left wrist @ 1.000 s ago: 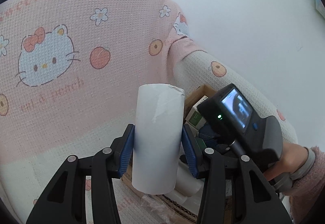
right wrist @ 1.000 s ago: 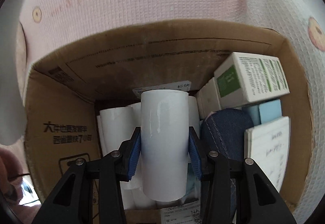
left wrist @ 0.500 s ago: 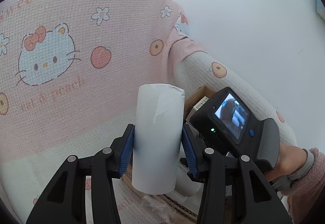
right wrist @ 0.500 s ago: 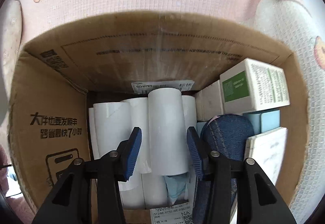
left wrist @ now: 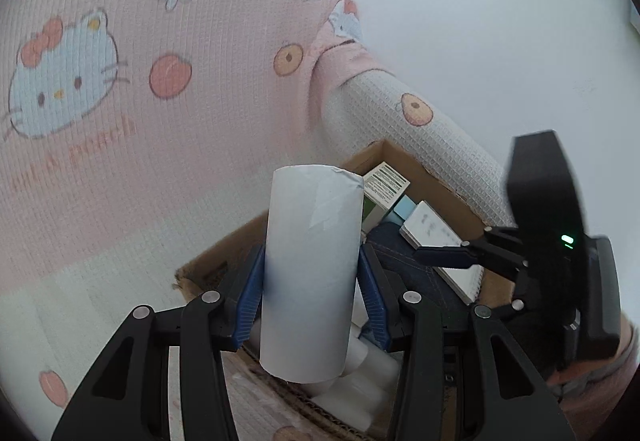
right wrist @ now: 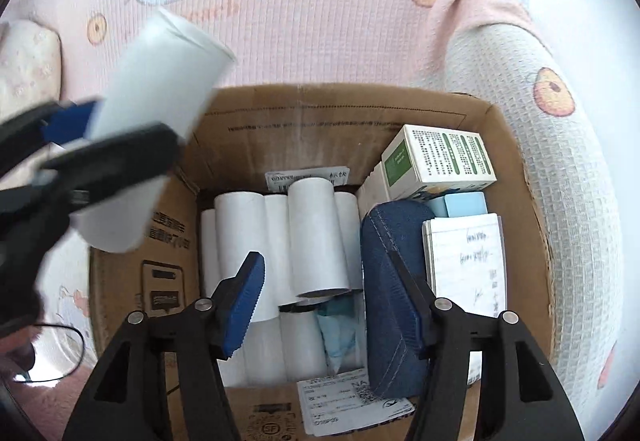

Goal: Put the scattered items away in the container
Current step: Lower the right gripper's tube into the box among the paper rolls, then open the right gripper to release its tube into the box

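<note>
Left gripper [left wrist: 310, 291] clamps an upright white paper roll [left wrist: 310, 273] by its sides, long axis running up along the fingers, poised over the near-left edge of the cardboard box [right wrist: 344, 121]. Below and ahead lie the rolls already packed [right wrist: 276, 241], side by side along the box's left half. Right gripper [right wrist: 328, 305], jaws just opened and empty, hangs above that stack, so the left one looks next to lower its roll in.

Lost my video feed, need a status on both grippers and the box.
Right gripper open, jaws just widened, nothing between them. Left gripper shut on white roll. Cardboard box crowded: rolls, blue case. Nothing blocking.
</note>
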Demonstrator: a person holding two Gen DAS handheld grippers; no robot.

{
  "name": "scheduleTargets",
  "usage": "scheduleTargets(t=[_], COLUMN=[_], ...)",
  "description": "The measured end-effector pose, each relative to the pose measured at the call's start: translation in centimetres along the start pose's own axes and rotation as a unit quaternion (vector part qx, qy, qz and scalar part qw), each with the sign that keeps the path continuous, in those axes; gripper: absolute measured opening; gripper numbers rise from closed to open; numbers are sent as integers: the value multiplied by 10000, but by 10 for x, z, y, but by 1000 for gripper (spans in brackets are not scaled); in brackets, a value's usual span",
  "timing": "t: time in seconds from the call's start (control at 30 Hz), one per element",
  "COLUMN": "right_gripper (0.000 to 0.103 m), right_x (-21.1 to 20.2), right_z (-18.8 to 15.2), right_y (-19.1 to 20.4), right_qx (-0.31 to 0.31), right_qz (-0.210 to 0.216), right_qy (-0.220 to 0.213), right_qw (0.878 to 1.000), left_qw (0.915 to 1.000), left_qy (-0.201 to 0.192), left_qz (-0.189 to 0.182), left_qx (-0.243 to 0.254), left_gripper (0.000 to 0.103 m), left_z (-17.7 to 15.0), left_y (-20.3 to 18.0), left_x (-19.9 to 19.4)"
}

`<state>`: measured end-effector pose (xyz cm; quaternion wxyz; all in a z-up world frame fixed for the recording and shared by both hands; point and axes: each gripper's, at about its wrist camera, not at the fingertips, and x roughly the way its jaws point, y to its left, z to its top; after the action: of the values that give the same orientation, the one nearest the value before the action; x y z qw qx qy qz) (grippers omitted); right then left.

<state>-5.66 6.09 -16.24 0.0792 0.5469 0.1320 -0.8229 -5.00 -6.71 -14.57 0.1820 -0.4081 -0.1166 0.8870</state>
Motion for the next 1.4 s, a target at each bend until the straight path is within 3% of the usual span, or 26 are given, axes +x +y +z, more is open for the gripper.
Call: scheduleTargets(t=[0.23, 0.4, 0.5, 0.67, 0.83, 1.1, 1.4], right_gripper=[59, 59, 59, 59, 59, 59, 58], right_x=[0, -1, -2, 0, -1, -2, 4], right_z=[-11, -14, -14, -14, -17, -26, -11], right_y=[-13, -23, -25, -26, -34, -47, -18], right_qx=[514, 778, 802, 860, 1223, 1757, 1202], right_qz=[447, 730, 830, 1003, 1287, 2112, 1923], right_qy=[-321, -416, -474, -629, -983, -1339, -1430], right_qw=[9972, 9934, 9922, 9892, 9792, 9521, 9634], left_qw=[9970, 9965, 9968, 9969, 9980, 9959, 9970], left_qy=[304, 522, 439, 421, 284, 279, 264], left_qz=[-63, 152, 527, 435, 435, 243, 5], left_qx=[-715, -640, -407, -505, -356, -828, -722], left_gripper=[50, 50, 50, 50, 50, 50, 50], left_z=[2, 0, 0, 5, 13, 17, 13], left_y=[12, 3, -7, -11, -19, -4, -12], left_x=[24, 41, 46, 45, 47, 55, 52])
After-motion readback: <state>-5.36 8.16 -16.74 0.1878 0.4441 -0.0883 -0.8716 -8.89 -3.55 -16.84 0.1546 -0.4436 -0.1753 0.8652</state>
